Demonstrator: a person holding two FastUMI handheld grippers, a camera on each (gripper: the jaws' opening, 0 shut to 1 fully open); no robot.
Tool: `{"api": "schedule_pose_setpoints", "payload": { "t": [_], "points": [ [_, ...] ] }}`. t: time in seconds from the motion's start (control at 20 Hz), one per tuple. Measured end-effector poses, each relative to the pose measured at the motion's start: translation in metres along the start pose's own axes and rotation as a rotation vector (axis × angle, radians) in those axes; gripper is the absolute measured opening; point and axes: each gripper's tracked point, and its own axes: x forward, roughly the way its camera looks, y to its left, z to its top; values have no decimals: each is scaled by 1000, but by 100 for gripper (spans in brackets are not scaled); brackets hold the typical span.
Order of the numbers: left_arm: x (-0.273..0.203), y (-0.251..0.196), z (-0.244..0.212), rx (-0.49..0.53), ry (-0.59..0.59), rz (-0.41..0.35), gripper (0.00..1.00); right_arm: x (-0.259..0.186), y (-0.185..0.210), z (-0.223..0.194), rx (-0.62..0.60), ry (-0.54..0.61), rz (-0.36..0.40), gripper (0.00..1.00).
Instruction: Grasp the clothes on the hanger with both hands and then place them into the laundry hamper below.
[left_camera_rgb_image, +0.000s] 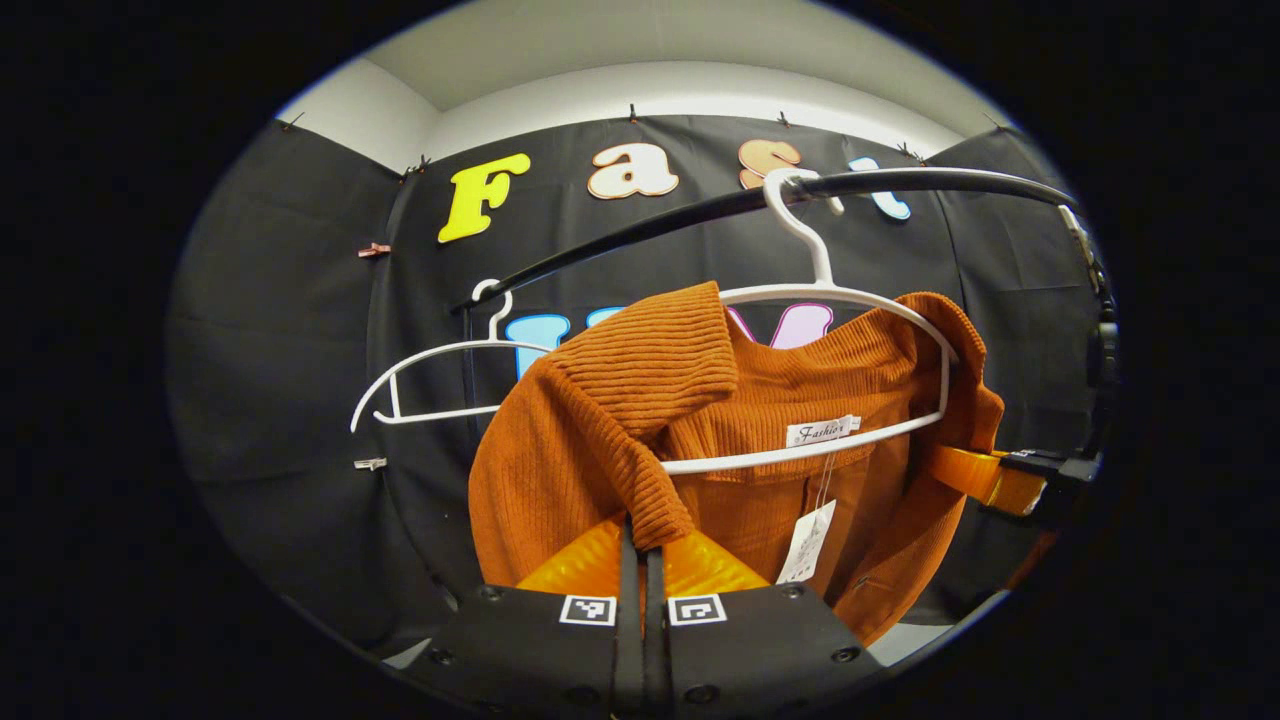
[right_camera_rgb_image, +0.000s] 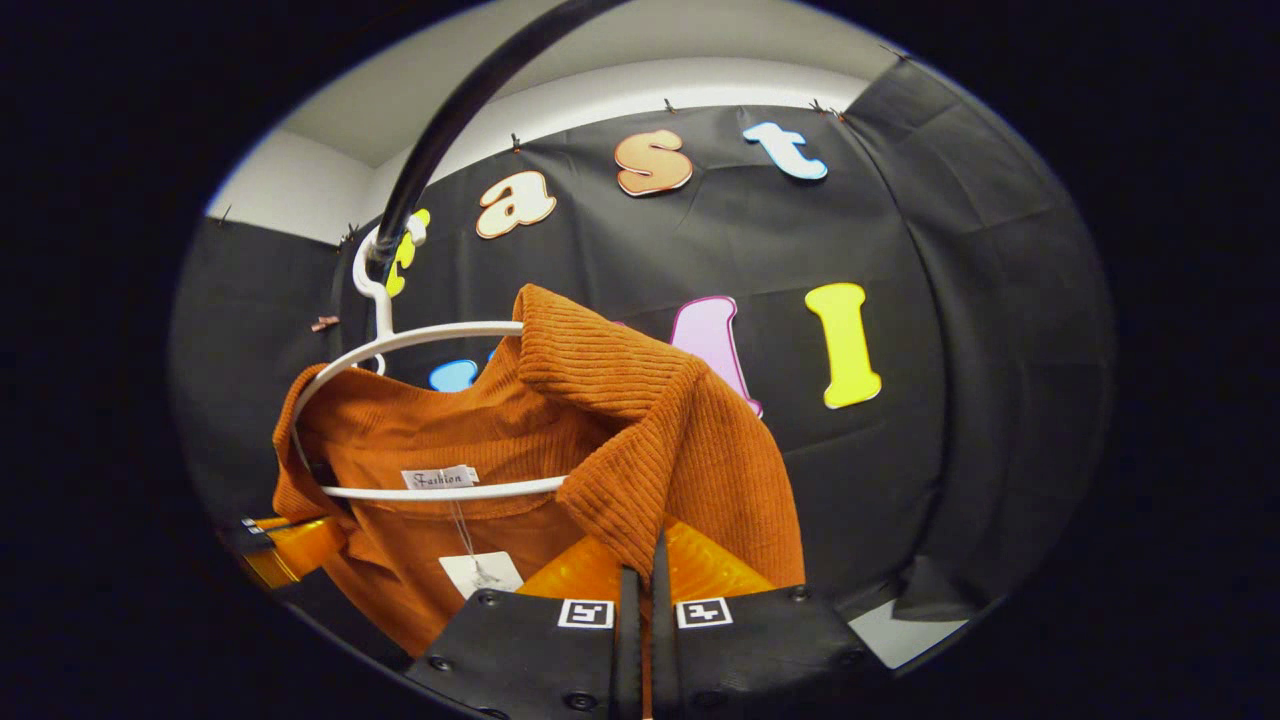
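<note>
Both grippers clenched on the sweater (left_camera_rgb_image: 600, 420), one on each shoulder. Left gripper (left_camera_rgb_image: 641, 565) pinching a fold of ribbed knit right at its fingertips, jaws drawn nearly together with cloth between; right gripper (right_camera_rgb_image: 643, 570) doing the same on the opposite shoulder, knit bunched straight ahead of its tips. Far across from the left gripper, at the sweater's other edge, the right gripper again, gripping from that side.

Sweater not yet off: draped over the white hanger (left_camera_rgb_image: 830, 300), just above and beyond each tool, collar and tag (left_camera_rgb_image: 822, 430) hanging inside the hanger's loop, a paper tag (left_camera_rgb_image: 806, 540) dangling below. Hanger hooked over the dark rail (left_camera_rgb_image: 900, 182), overhead from both tools. Shoulders lifted into peaks by the two pinches, probably to raise the knit clear of the hanger arms so it can slide free. A second, bare hanger (left_camera_rgb_image: 430, 385) farther along the rail, off to the left gripper's left.

Judged stage: grasp done on both sides, pull-off under way or about to start. Next likely need: drawing both shoulders up and toward the tools together, evenly, lest one side snag and tip the hanger off the rail. Hamper out of sight, presumably below
</note>
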Motion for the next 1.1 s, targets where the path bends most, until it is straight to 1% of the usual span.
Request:
{"api": "schedule_pose_setpoints", "payload": {
  "t": [0.05, 0.1, 0.15, 0.25, 0.3, 0.35, 0.4, 0.45, 0.55, 0.65, 0.75, 0.9, 0.95, 1.0, 1.1],
  "points": [
    [2, 1, 0, 0, 4, -1, 6, 2, 0, 1, 43, 3, 7, 8],
    [2, 2, 0, 2, 5, -3, 6, 10, -4, -9, 80, 33, 3, 8],
    [2, 3, 1, 7, 8, -6, 6, 4, -9, -5, 112, 49, -13, 4],
    [4, 6, 1, 29, 16, 1, 5, 6, -11, -2, 219, 75, 8, 4],
    [3, 7, 0, 35, 17, 2, 5, 6, -10, 2, 276, 82, 31, 4],
    [2, 8, 2, 38, 16, 3, 5, 6, -6, 5, 336, 98, 75, 4],
    [1, 8, 4, 40, 9, 0, 5, 6, -1, 6, 370, 123, 111, 4],
    [0, 6, 7, 42, 7, -8, 5, 8, 5, 8, 385, 146, 153, 4],
    [4, 7, 11, 44, 8, -19, 5, 12, 9, 13, 356, 178, 203, 4],
    [5, 9, 19, 33, -3, -19, 6, 11, 0, 33, 297, 161, 211, 4],
    [4, 9, 27, 18, -12, -18, 6, 18, -15, 63, 256, 99, 194, 4],
    [3, 13, 39, 21, -33, 0, 5, 32, -53, 99, 223, 4, 96, 4],
    [3, 16, 43, 31, -43, 7, 6, 34, -64, 108, 211, -28, 58, 4],
    [4, 20, 45, 35, -50, 14, 5, 34, -73, 116, 207, -57, 33, 4],
    [6, 24, 47, 32, -50, 19, 6, 39, -90, 123, 195, -94, -35, 4]
  ]
}}
